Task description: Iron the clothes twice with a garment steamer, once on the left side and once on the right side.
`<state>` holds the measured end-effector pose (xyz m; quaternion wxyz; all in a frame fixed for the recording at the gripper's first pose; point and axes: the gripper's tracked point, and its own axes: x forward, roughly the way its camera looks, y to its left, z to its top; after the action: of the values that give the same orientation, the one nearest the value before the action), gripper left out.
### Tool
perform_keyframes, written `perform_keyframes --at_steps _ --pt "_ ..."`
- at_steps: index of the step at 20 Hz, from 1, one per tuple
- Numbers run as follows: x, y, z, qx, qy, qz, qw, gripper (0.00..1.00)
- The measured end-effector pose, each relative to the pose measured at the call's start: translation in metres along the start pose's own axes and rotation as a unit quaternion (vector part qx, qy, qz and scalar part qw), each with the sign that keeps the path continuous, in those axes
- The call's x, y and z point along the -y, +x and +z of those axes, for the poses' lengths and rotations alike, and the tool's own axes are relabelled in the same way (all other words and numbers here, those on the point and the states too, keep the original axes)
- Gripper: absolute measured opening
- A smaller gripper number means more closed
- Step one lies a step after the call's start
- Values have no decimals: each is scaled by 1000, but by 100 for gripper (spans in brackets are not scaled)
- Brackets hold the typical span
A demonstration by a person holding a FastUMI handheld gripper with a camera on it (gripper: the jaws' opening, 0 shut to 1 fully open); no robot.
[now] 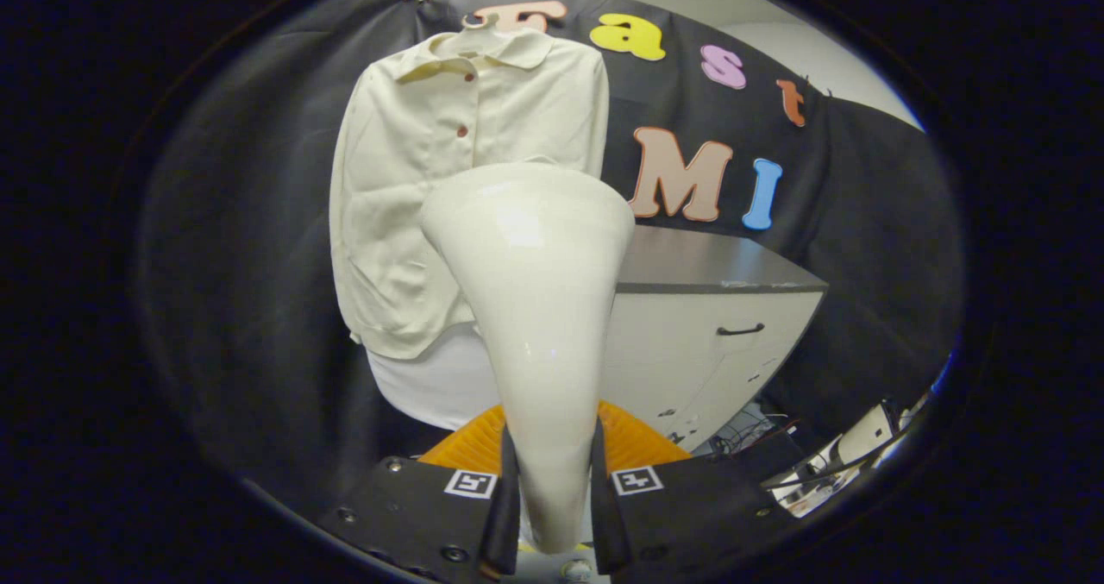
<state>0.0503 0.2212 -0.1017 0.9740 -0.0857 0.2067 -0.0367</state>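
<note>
A cream button-up shirt (414, 187) hangs on a hanger (477, 25) against the black booth wall, beyond my fingers. My gripper (552, 489) is shut on the garment steamer (539, 308), a glossy cream cone that widens to a flat head pointing up at the shirt. The steamer head covers the shirt's lower right part. I cannot tell whether the head touches the fabric.
A white cabinet (716, 334) with a dark top and a black drawer handle stands to the right of the shirt. Something white (440, 386) and something orange and ribbed (634, 442) lie below the shirt, behind the steamer. Cables and gear (828, 463) sit low at the right.
</note>
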Motion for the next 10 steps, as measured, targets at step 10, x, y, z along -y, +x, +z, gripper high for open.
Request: perform_keyframes --at_steps 10 --pt "23 -78 25 67 43 2 997 34"
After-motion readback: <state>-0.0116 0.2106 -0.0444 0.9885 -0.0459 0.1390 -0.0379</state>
